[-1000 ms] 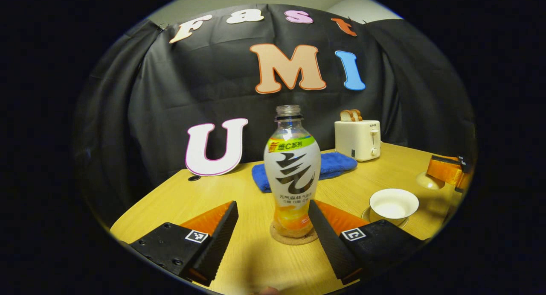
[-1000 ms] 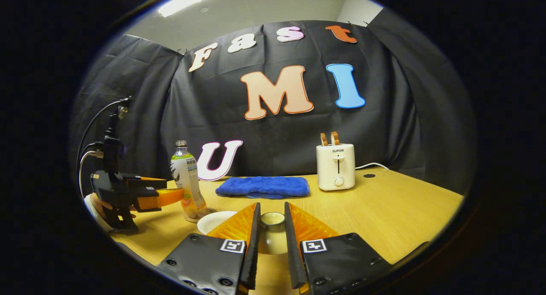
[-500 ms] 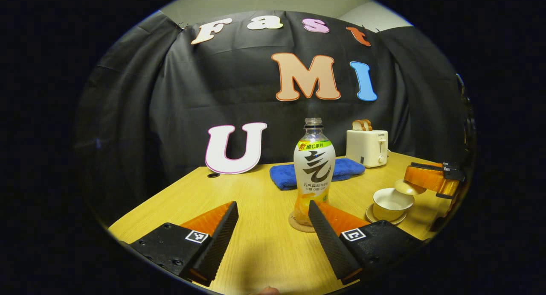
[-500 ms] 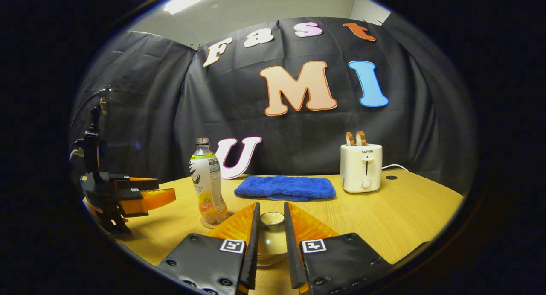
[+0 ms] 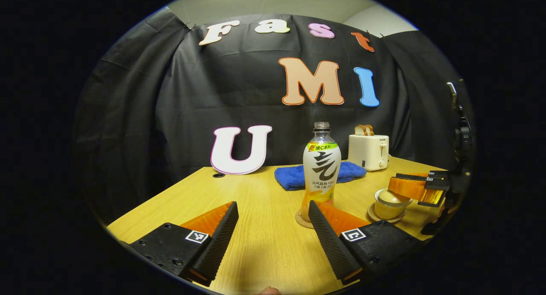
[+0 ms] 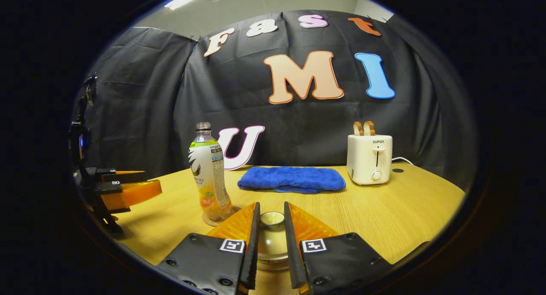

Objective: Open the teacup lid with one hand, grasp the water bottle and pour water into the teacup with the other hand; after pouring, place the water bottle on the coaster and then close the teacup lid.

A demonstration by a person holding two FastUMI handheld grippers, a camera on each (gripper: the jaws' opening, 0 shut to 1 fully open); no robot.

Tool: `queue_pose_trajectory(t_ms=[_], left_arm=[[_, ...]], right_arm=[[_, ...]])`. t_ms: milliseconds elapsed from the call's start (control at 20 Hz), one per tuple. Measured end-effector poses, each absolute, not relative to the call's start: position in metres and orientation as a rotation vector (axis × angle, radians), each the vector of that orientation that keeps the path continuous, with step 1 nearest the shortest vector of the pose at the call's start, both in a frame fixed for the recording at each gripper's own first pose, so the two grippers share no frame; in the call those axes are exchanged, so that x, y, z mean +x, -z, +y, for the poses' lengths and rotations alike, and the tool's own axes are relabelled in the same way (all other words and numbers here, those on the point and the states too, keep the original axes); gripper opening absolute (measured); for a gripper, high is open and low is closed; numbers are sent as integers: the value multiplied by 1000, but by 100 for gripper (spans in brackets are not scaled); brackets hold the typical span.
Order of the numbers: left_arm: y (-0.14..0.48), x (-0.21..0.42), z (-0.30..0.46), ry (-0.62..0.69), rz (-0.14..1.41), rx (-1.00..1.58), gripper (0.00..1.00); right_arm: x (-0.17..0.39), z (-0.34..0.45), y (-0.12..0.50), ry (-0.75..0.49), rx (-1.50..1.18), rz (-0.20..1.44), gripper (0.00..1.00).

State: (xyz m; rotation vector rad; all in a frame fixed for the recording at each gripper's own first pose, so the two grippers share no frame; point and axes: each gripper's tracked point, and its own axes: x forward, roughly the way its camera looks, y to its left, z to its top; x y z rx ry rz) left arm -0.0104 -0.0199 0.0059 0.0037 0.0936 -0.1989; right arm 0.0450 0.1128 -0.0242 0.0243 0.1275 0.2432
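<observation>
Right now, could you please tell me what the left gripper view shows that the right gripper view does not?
Left gripper view: the teacup and saucer side-on, under the right claw; the left claw open, empty. Right gripper view: close up, the lid pinched by its knob between that claw's fingers; the cable behind the toaster. Both: bottle on coaster, blue towel, toaster, table.

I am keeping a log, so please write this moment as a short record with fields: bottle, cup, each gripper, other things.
bottle: bottle upright on coaster, no cap
cup: lid resting on cup
right gripper: right gripper shut on lid knob
left gripper: left gripper open, short of bottle
other things: blue towel and toaster at back of table
</observation>
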Motion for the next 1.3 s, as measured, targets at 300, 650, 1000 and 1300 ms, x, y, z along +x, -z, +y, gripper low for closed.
queue_pose_trajectory(t_ms=[300,650,1000,1300], left_arm=[[-6,-12,-20,199,90,-8,96],[-8,-17,-19,191,83,-1,96],[-11,-26,-18,177,60,-22,96],[-13,-36,-27,156,23,-13,97]], right_arm=[[46,117,27,-237,0,138,34],[43,114,32,-232,0,174,38],[24,110,10,-230,41,98,99],[-2,86,-2,-165,11,40,97]])
